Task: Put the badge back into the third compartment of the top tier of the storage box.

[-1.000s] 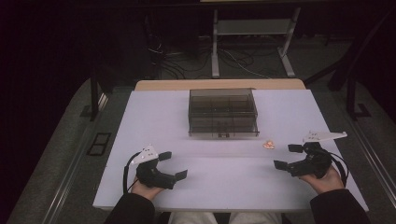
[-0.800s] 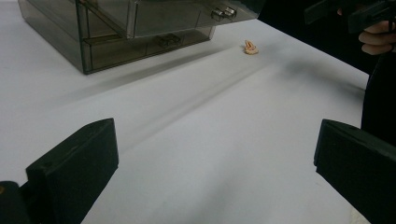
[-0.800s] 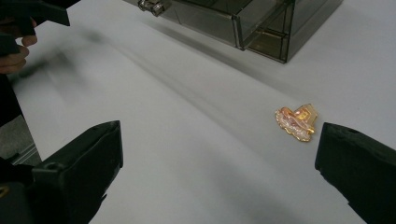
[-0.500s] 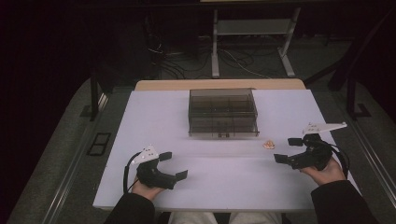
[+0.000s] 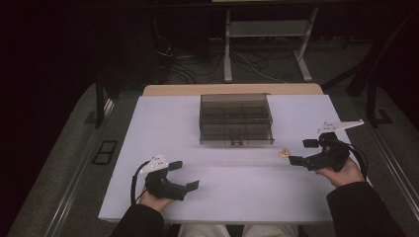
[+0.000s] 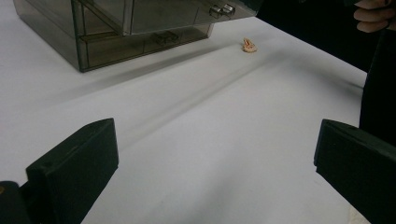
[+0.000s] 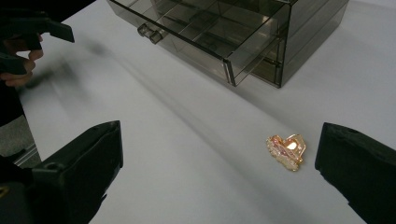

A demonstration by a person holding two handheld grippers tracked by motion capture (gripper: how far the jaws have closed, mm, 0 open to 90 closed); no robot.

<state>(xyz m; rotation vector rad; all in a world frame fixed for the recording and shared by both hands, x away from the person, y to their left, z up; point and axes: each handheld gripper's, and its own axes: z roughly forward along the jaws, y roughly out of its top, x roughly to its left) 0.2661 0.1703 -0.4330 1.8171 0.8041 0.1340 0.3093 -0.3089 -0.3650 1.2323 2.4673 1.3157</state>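
Observation:
A small gold-pink claw hair clip [image 5: 283,153] lies on the white table [image 5: 173,123], in front of the right corner of a smoky clear drawer box [image 5: 236,118]. The box's upper drawer [image 7: 196,35] is pulled out a little. My right gripper [image 5: 302,152] is open just right of the clip; in the right gripper view the clip [image 7: 286,151] lies between the jaws, nearer the right one. My left gripper [image 5: 185,175] is open at the near left, empty. From it, the clip [image 6: 249,45] and box [image 6: 116,28] lie well ahead.
The box stands at mid-table toward the far edge. In the left gripper view the other hand [image 6: 373,14] appears at top right. The left gripper [image 7: 28,32] shows far off in the right gripper view. Table legs and cables lie on the dark floor beyond.
My right gripper has moved forward and slightly left, closing in on the hair clip. The left gripper has hardly moved. Both stay open.

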